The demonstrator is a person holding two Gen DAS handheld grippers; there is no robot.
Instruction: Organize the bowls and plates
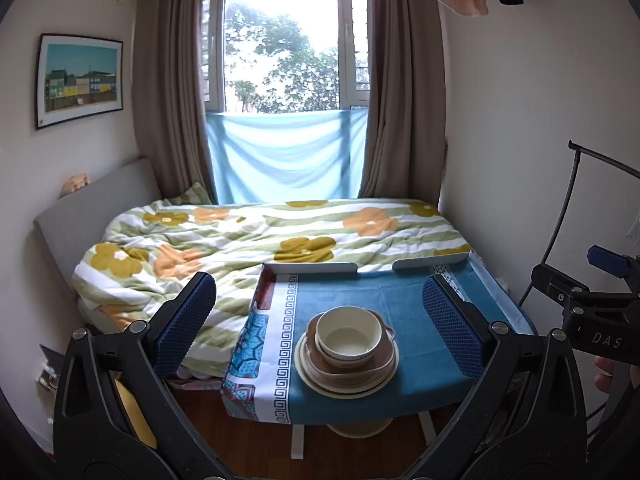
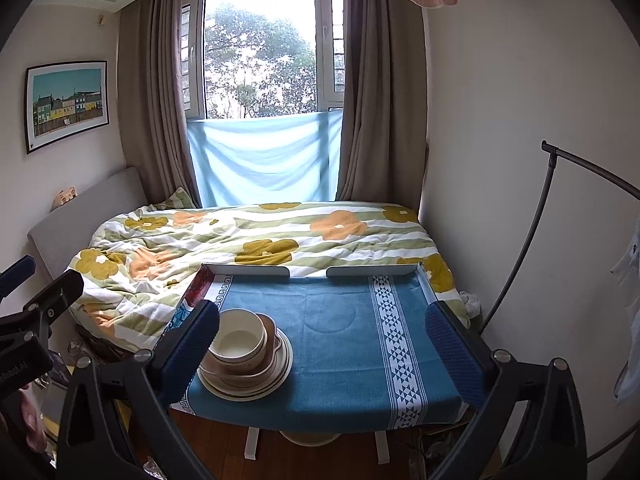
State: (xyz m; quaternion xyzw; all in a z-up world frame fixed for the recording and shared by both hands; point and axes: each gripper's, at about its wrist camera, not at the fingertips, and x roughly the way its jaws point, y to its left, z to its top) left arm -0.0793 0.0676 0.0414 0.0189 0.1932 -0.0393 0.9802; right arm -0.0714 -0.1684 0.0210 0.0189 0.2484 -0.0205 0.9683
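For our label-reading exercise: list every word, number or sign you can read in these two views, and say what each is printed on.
"DAS": white letters on the black body of the right claw, seen from the left wrist view.
White lettering on the left claw in the right wrist view: cut off and blurred, unreadable.

**Blues on the worktop, flowers on the bed**

The worktop cloth (image 2: 340, 344) is deep teal-blue, with a white band of dark blue triangles on one side and a white border of blue key-fret pattern on the other. The top bowl (image 1: 349, 337) is cream with a thin dark line near its rim; the bowl beneath (image 1: 352, 364) is brown, and the plates (image 1: 344, 386) are cream with brown edge lines. Each hand-held gripper has a black frame with dark blue ribbed pads (image 1: 188, 320). The quilt (image 1: 256, 236) is white with pale green stripes and mustard and orange flowers. The curtains (image 2: 152, 100) are grey-brown, and a light blue sheet (image 2: 264, 160) hangs between them.
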